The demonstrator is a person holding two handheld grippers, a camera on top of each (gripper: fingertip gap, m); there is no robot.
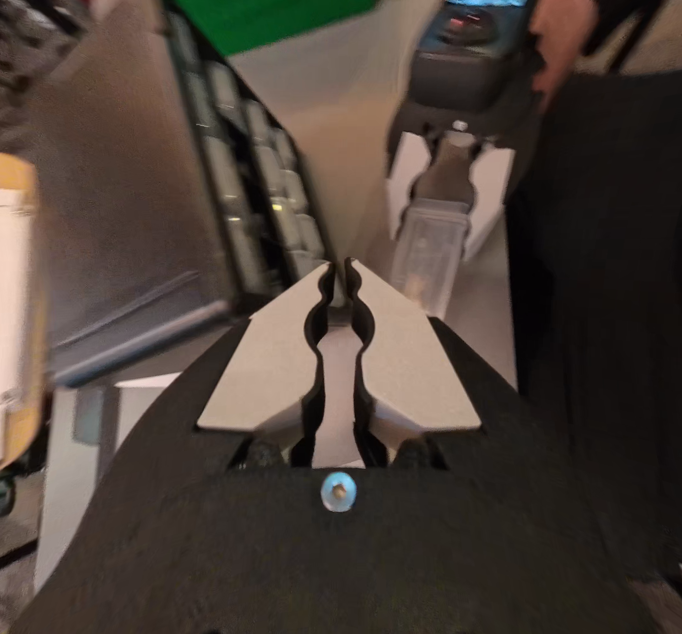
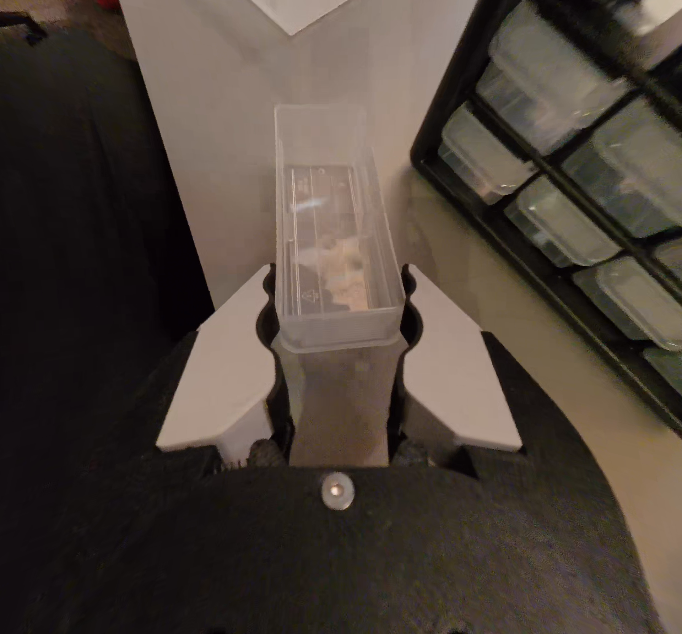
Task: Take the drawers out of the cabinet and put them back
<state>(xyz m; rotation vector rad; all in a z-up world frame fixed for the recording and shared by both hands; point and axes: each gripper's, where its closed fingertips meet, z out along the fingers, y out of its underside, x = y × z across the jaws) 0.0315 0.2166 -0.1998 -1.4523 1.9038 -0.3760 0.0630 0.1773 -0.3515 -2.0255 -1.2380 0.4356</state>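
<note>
Drawer (image 2: 332, 232), thin clear plastic, looks light and slippery, pinched by its end in the right gripper (image 2: 337, 297); left gripper (image 1: 339, 284) nearly closed, empty.

Both grippers in view; right one loaded, left one bare.

Right gripper (image 2: 337, 302): white fingers (image 2: 225, 365) spread part-way, pressed on either side of the clear drawer (image 2: 324, 210), which juts forward beyond the tips. In the left wrist view it points down, with a hand (image 1: 561, 37) wrapped around its body. Left gripper (image 1: 339, 276): tips nearly touching, only a thin gap between them, nothing held. That view is motion-blurred.
</note>
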